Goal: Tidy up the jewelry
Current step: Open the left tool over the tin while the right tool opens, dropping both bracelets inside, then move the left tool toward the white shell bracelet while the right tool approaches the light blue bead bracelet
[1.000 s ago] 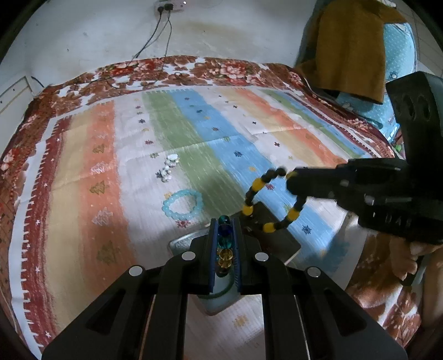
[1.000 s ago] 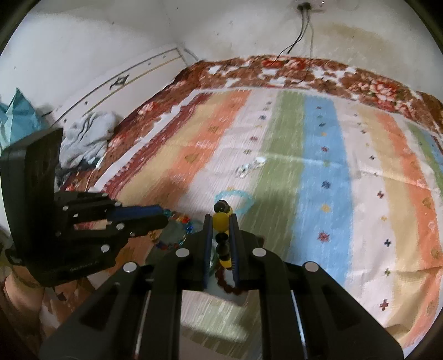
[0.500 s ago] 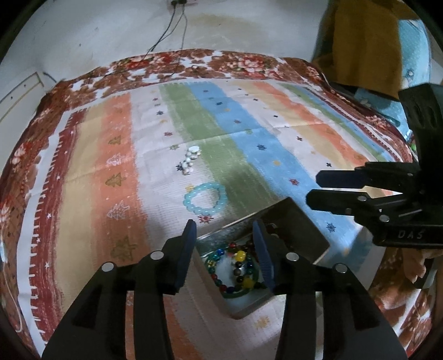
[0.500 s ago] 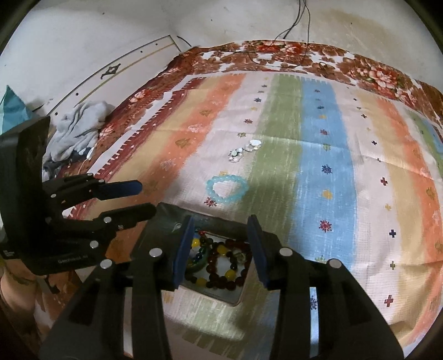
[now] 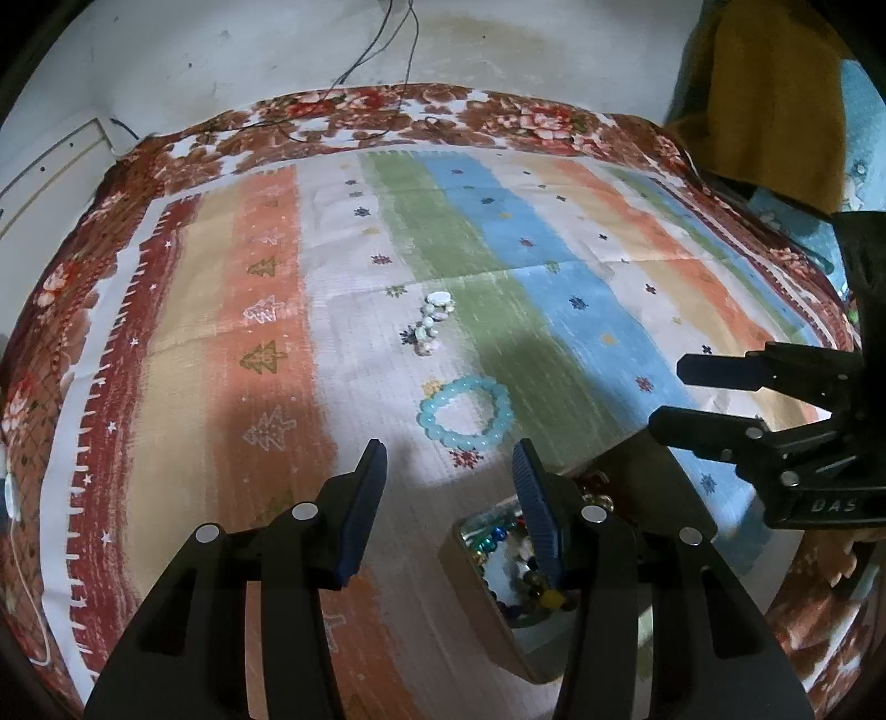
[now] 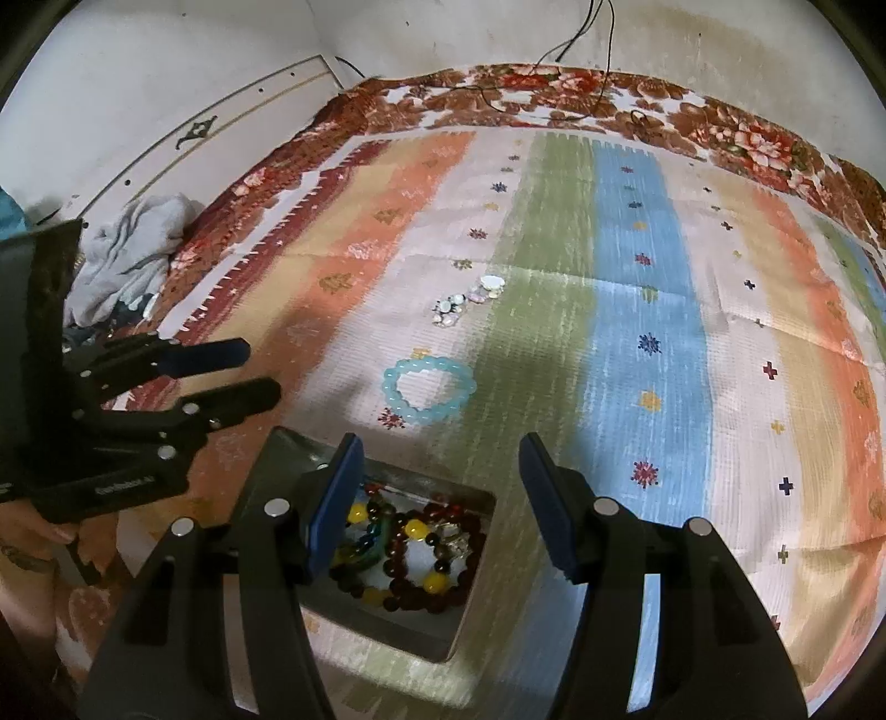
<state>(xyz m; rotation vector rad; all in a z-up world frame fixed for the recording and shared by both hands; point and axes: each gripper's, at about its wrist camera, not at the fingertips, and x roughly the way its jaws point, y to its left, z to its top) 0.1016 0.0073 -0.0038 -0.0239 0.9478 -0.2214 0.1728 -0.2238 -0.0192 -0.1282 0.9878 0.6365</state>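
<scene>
Two bracelets lie in the box (image 6: 470, 603): a dark red one with yellow beads (image 6: 426, 559) and a multicoloured one (image 6: 360, 545) beside it, the strands overlapping on the pale floor of the box. From the left wrist view the same box (image 5: 476, 576) shows only partly, behind that gripper's right finger.

Left to do, judged from what lies on the cloth (image 6: 637, 310):
- aqua bracelet (image 6: 429, 390), flat on the cloth just beyond the far edge of the box, untouched.
- pale stone piece (image 6: 468, 299), stretched out further from the box than the aqua bracelet, on the border of white and green stripes. Whether it is a bracelet or a brooch-like chain I cannot tell.

So roughly half of the visible pieces are stowed, two remain outside.

Grippers:
- Right gripper (image 6: 440, 471): fingers spread, nothing between them; its jaws have just been opening. It hangs over the far half of the box, pointing toward the aqua bracelet.
- Left gripper (image 5: 448, 471): fingers spread, empty, jaws lately opened too. It sits left of the box, and the aqua bracelet (image 5: 465, 412) appears just beyond the fingertips.

Both grippers are free of the beads in the box; no strand hangs from either pad.

Next step, as a judgement: the aqua bracelet is nearest to the box and lies open as a ring, so it is the likely next pick. A thin pinch on one side of the ring should do. The stone piece looks flatter and lower, and probably harder to get the pads under.

Surroundings: grey garment (image 6: 133, 243) off the cloth on the far left of the box; cables (image 5: 387, 50) run down the wall behind.
</scene>
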